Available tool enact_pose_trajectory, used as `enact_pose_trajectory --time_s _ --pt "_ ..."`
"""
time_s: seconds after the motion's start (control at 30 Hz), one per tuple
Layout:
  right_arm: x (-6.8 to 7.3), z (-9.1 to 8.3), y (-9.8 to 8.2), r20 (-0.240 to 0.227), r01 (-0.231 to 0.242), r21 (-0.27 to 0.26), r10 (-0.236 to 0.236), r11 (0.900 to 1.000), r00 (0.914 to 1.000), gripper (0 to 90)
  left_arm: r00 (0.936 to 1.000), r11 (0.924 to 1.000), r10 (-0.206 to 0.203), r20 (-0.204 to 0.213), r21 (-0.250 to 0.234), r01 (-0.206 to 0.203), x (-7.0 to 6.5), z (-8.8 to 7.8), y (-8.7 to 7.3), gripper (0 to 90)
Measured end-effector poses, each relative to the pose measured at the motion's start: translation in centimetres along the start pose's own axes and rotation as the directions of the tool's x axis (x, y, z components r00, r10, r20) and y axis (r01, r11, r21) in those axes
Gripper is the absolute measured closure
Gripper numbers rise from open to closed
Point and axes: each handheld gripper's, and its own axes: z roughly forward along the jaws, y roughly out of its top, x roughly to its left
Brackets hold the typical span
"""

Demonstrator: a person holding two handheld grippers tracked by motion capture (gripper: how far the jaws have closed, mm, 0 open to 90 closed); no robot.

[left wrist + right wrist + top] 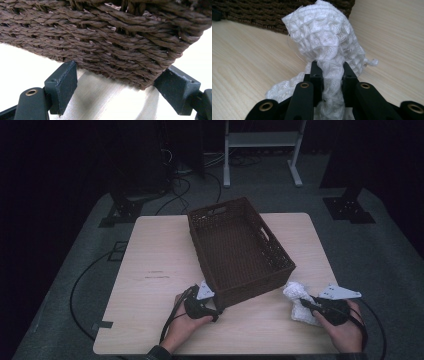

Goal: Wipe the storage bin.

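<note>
My right gripper (329,72) is clamped on the white cloth (324,37), resting on the table (160,260) at the basket's (240,245) five o'clock corner. My left gripper (117,87) straddles the near corner, jaws spread, not pressing. Best to steady the basket and lift the cloth clear over its rim.

A dark woven basket (240,250) sits skewed on the pale table (160,265). The left gripper (212,311) meets its near corner; the right gripper (305,304) seems to pinch a white cloth (298,296).
</note>
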Motion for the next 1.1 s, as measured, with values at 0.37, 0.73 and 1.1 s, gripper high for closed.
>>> enact_pose_trajectory --time_s 0.37,0.73,1.1 --pt "-0.2 -1.1 2.2 0.002 0.008 -0.074 -0.008 0.997 1.0000 76.1 1.0000 1.0000 0.000 -0.002 -0.001 0.000 0.0 0.0 0.0 19.3" --pt "-0.8 1.0 4.9 0.017 0.054 -0.087 -0.052 0.995 0.9985 76.2 1.0000 1.0000 -0.001 -0.002 -0.001 0.001 0.0 0.0 0.0 19.5" --pt "-1.2 3.7 4.8 0.003 0.049 -0.033 -0.049 0.998 0.9988 76.3 1.0000 1.0000 0.003 0.001 0.001 -0.003 0.0 -0.1 0.0 19.8"
